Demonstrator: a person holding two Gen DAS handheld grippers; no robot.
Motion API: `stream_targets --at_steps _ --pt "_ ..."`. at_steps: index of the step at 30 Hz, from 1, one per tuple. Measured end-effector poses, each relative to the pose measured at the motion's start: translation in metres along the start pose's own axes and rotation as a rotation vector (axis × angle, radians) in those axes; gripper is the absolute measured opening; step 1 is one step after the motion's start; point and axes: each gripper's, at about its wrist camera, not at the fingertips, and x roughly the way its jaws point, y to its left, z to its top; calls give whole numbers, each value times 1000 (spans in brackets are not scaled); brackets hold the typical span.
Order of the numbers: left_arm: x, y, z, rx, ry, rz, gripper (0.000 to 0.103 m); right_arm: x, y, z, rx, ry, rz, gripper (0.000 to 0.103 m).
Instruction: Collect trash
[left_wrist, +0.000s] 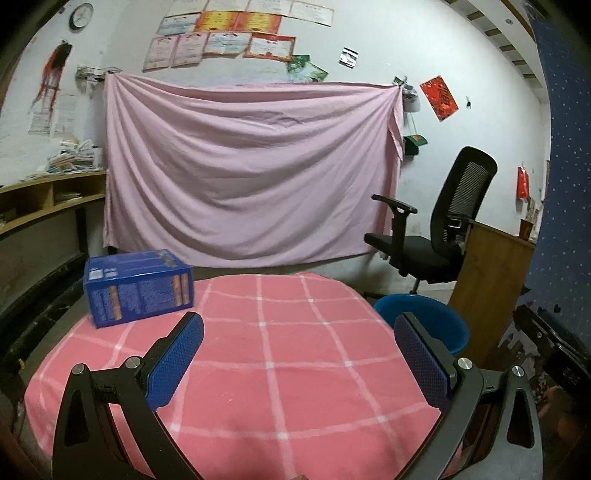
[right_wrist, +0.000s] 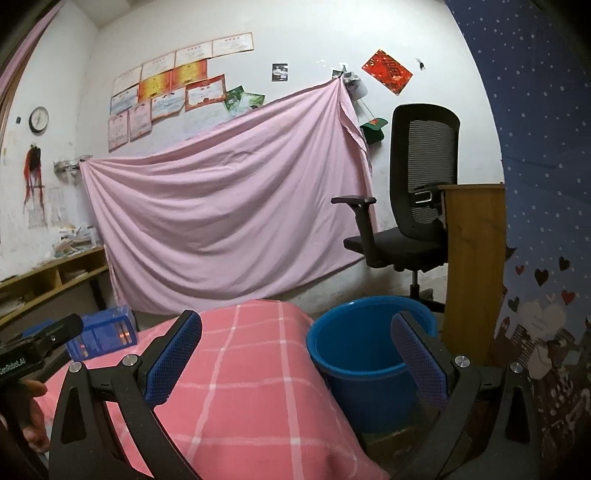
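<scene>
A blue cardboard box lies on its side at the far left of the table with the pink checked cloth. It also shows in the right wrist view. My left gripper is open and empty above the table's middle, to the right of the box and nearer than it. A blue plastic bucket stands on the floor beside the table's right edge; it also shows in the left wrist view. My right gripper is open and empty above the table's right edge, next to the bucket.
A black office chair stands behind the bucket, next to a wooden cabinet. A pink sheet hangs on the back wall. Wooden shelves run along the left wall. The left gripper's body shows at the right view's left edge.
</scene>
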Motion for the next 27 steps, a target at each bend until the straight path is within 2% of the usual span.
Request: stream_targets --at_steps 11,19,27 --pt "-28 16 -30 17 -9 31 101 -34 23 -21 -19 -15 -50 103" --pt "-48 17 -48 44 -54 65 101 -53 42 -46 -11 -30 -131 103" --pt "-58 20 -64 42 -63 107 101 -60 53 -60 -59 -39 -127 103"
